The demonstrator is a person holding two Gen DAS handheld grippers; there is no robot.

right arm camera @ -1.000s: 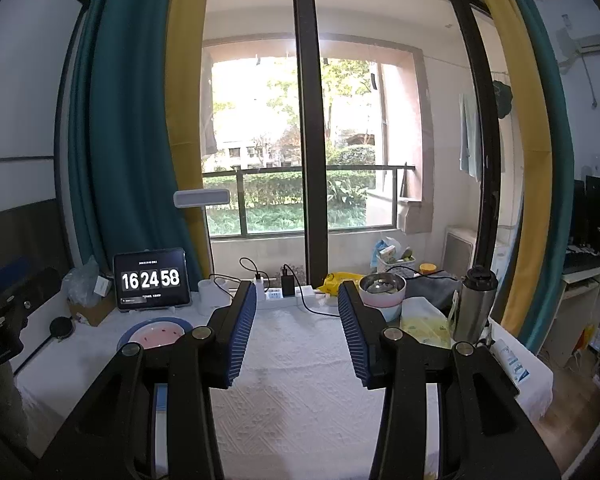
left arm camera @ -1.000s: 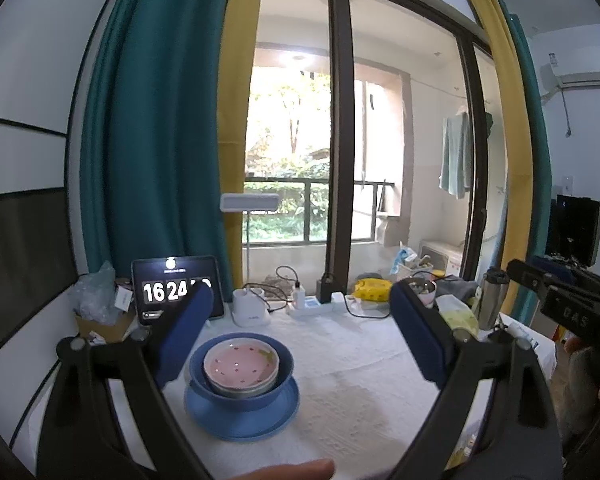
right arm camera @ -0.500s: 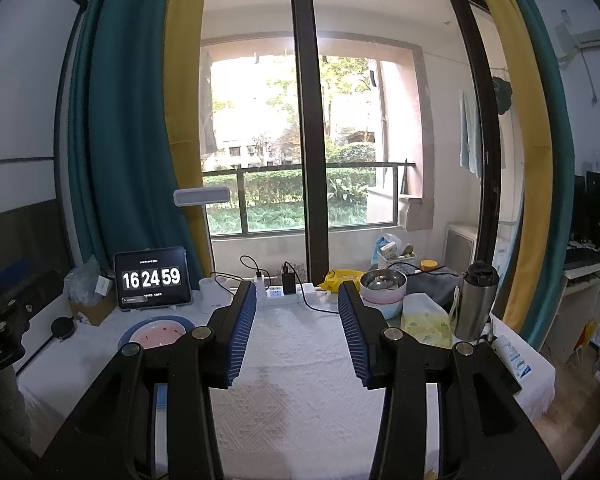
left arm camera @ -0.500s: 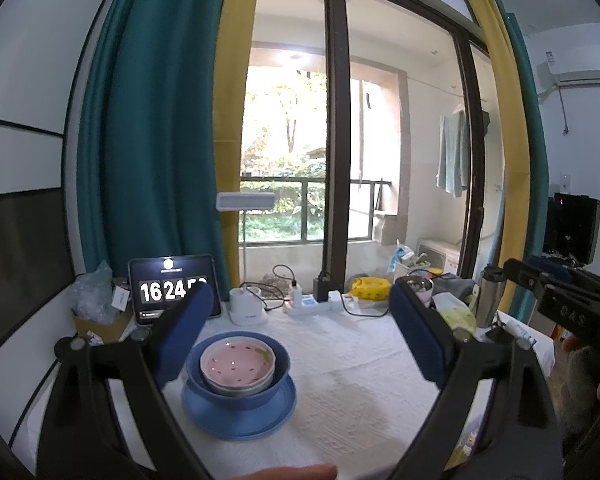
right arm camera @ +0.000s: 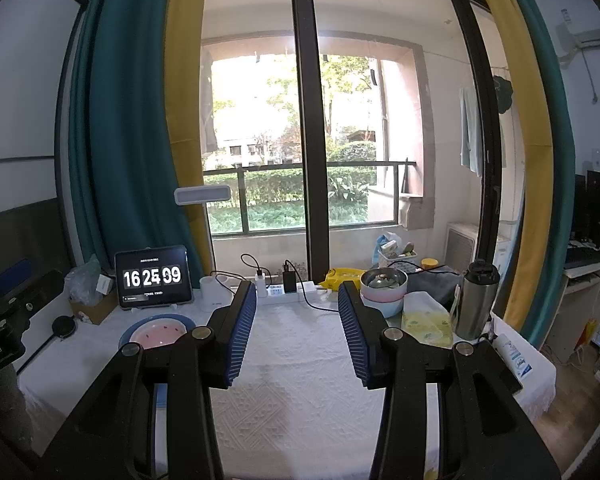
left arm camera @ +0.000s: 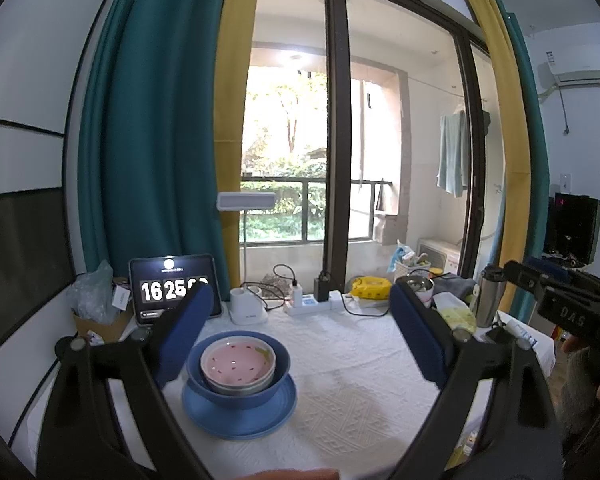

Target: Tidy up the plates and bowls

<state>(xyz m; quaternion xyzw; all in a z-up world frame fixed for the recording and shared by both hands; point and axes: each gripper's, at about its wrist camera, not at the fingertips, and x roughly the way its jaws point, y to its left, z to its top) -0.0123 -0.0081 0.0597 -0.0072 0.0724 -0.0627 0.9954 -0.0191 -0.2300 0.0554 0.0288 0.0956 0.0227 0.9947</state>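
Observation:
A pink bowl (left arm camera: 238,367) sits nested in a blue bowl (left arm camera: 260,394) on a blue plate (left arm camera: 240,420), on the white tablecloth at left. My left gripper (left arm camera: 300,344) is open and empty, hovering just behind and above this stack. My right gripper (right arm camera: 298,328) is open and empty over the middle of the table; the stack (right arm camera: 156,332) shows to its left. A second stack with a metal bowl on pink and white bowls (right arm camera: 384,292) stands at the back right.
A tablet clock (right arm camera: 153,279), lamp base (left arm camera: 247,307), power strip with cables (right arm camera: 284,292), steel flask (right arm camera: 478,300), yellow-white tissue pack (right arm camera: 426,322) and cardboard box (left arm camera: 100,320) line the back of the table (right arm camera: 300,400). A window is behind.
Both grippers stay open and nearly still. The left view has drifted slightly, so the bowl stack sits a little nearer the centre.

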